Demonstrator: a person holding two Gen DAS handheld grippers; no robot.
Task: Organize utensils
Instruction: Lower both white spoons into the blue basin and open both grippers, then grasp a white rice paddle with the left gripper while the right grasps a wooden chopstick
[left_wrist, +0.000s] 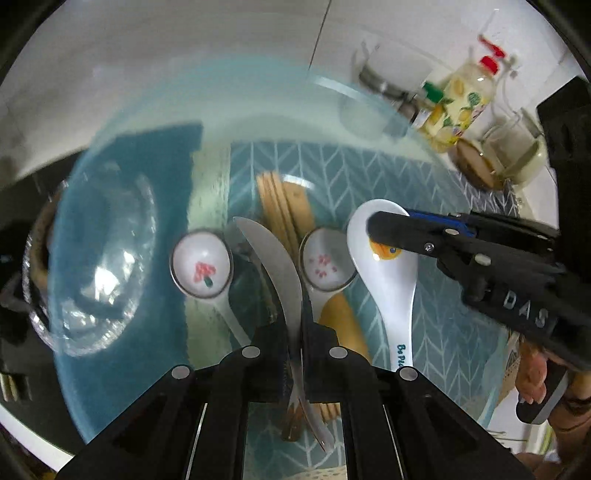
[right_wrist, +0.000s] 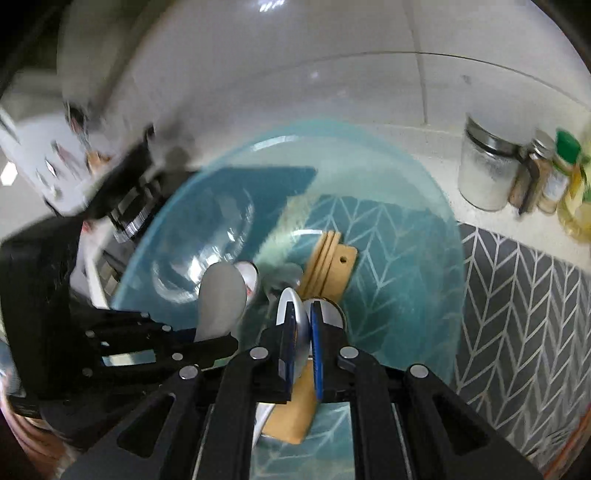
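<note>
Mid-pickup over the blue bowl (left_wrist: 110, 206): left gripper (left_wrist: 295, 325) clamps a butter knife (left_wrist: 273, 258) frame-center, right gripper (right_wrist: 303, 325) grips the white spoon (left_wrist: 384, 273) at center-right; next, probably lift both clear.

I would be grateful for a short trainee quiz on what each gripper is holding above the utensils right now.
1. True or false: the left gripper is shut on the grey metal knife.
2. What does the right gripper grip? A) the flat wooden spatula; B) the white ceramic spoon with a yellow duck print; C) a glass jar.
3. How many small round spoons with red prints lie beside the knife?
Key: 1 true; 2 B; 3 two, one on each side.
</note>
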